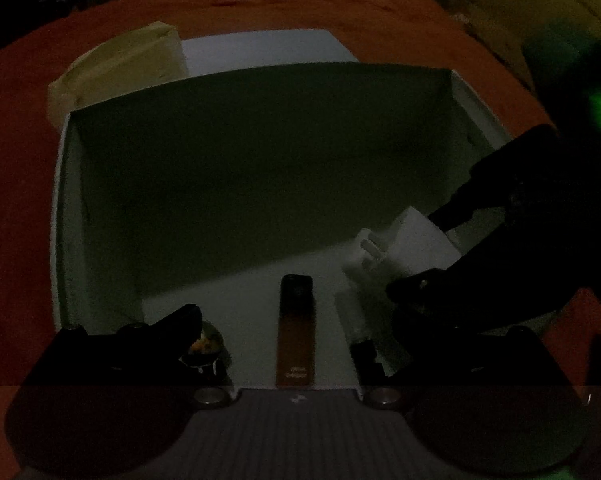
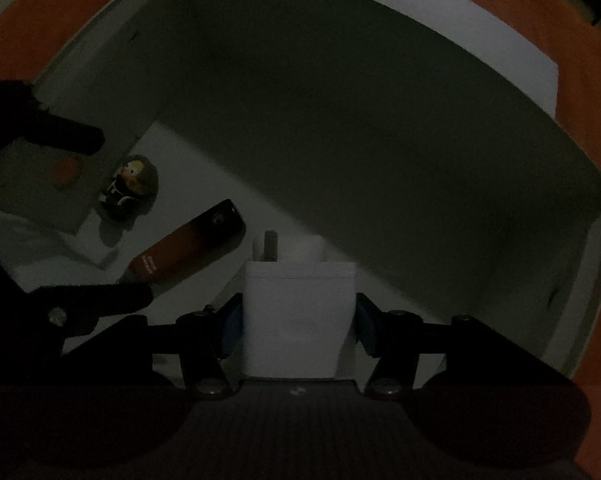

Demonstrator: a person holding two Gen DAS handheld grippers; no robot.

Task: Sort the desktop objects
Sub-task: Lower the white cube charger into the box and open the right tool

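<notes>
Three objects (image 2: 188, 246) inside white box (image 1: 66, 208)

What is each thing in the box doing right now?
White charger: clamped in the right tool, prongs pointing away.
Orange-and-black bar: lying flat on the box floor.
Little figurine: lying on its back.
White box: open.
Left tool: open, holding nothing.

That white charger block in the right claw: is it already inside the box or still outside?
Inside. The white charger block, clamped by the right gripper, hangs within the white box walls, above its floor beside the small figurine.
</notes>
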